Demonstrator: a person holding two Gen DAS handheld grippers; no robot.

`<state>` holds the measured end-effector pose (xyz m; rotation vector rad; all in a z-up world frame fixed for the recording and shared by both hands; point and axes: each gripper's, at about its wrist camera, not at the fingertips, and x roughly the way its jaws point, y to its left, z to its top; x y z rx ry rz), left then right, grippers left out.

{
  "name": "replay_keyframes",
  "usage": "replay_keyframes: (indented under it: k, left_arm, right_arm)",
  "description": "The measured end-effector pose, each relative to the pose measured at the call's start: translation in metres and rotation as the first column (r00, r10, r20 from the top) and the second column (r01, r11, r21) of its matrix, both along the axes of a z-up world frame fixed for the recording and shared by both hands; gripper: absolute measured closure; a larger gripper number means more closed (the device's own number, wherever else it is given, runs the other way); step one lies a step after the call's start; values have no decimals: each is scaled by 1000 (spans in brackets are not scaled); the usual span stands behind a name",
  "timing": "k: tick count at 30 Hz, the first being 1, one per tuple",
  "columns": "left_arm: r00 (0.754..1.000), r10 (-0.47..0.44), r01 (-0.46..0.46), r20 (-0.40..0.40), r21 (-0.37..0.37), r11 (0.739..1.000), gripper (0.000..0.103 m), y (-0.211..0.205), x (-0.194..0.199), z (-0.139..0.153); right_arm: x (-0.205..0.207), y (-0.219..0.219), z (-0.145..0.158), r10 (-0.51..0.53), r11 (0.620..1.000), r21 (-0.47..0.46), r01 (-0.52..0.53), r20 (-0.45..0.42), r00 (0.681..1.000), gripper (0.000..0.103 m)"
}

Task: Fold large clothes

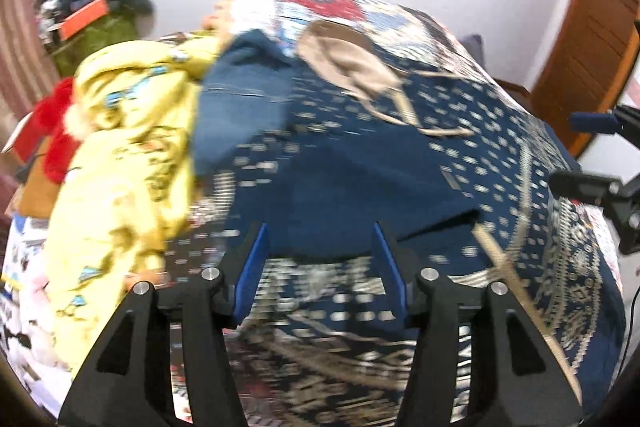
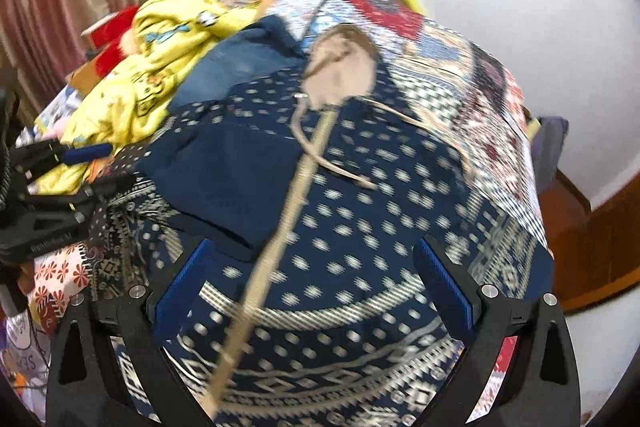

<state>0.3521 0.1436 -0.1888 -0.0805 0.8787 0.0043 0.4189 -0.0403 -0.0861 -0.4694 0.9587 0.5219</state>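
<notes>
Both grippers empty, navy garment dead ahead on the bed

Left wrist view: the left gripper (image 1: 320,259) hangs over the near edge of the bed (image 1: 568,267), fingers (image 1: 252,267) spread with nothing between them. The folded navy garment (image 1: 360,171) lies just beyond the fingertips, its near hem running crosswise to the fingers, its length stretching away toward the far end, where jeans (image 1: 244,99) and a yellow garment (image 1: 120,147) pile up at the left edge. The right gripper (image 1: 588,155) pokes in at the right edge.

Right wrist view: the right gripper (image 2: 312,283) has its fingers wide apart too, holding nothing, over the patterned bedspread (image 2: 360,267). The navy garment (image 2: 228,171) sits ahead and left of these fingers, closer to the left gripper (image 2: 88,167) — so the left looks nearer. A beige strap (image 2: 280,227) runs between the fingers toward a beige pouch (image 2: 340,67).
</notes>
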Motion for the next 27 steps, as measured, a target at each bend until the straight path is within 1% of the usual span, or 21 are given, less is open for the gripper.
replay_keyframes:
  k: [3,8,13,15,16,18,19,21,22,24,25,26,27]
  left_arm:
    - [999,53,-53,1,15,998,50,27,-4,1]
    - [993,113,-113,-20,23,993,50,60,-12,-9]
    - [985,155,-155,-72,8,988,50,89,-19,-32]
    - [982,164,-164,-91,2,986,50,96,-21,-39]
    - [981,167,-168,-97,-2,986,50,98,-22,-43]
    - [978,174,-176,-112,-11,984,50,103,-24,-51]
    - [977,176,-179,-117,-14,984,50,105,-24,-53]
    - [976,179,-183,-127,-20,983,50,108,-24,-58]
    - [975,181,-185,-129,-20,983,50,109,-24,-60]
    - [974,183,-187,-133,-20,982,50,109,-24,-62]
    - [974,183,-188,-134,-21,982,50,110,-24,-62]
    - [974,182,-187,-134,-24,982,50,110,-23,-62]
    - [974,181,-186,-132,-26,982,50,110,-24,-62]
  right_arm:
    - [-1,29,-9,57,998,-26,-58,-15,998,5]
    - [2,80,-34,136,988,-61,-140,-66,989,5]
    - [4,121,-67,202,972,-92,-215,-132,970,6]
    - [1,135,-80,231,962,-111,-248,-149,961,12]
    - [0,143,-87,246,956,-125,-266,-160,956,13]
    - [-3,156,-100,278,941,-151,-304,-173,945,21]
    - [-5,164,-108,300,929,-170,-329,-176,938,23]
    - [-7,173,-118,317,916,-201,-348,-172,933,35]
    - [-7,177,-123,320,909,-221,-352,-169,932,39]
    - [-5,182,-133,320,901,-254,-352,-159,934,49]
    - [-4,183,-137,318,900,-266,-346,-144,937,51]
    - [-3,184,-137,322,899,-268,-346,-132,938,56]
    - [-3,184,-136,325,901,-262,-346,-121,938,67]
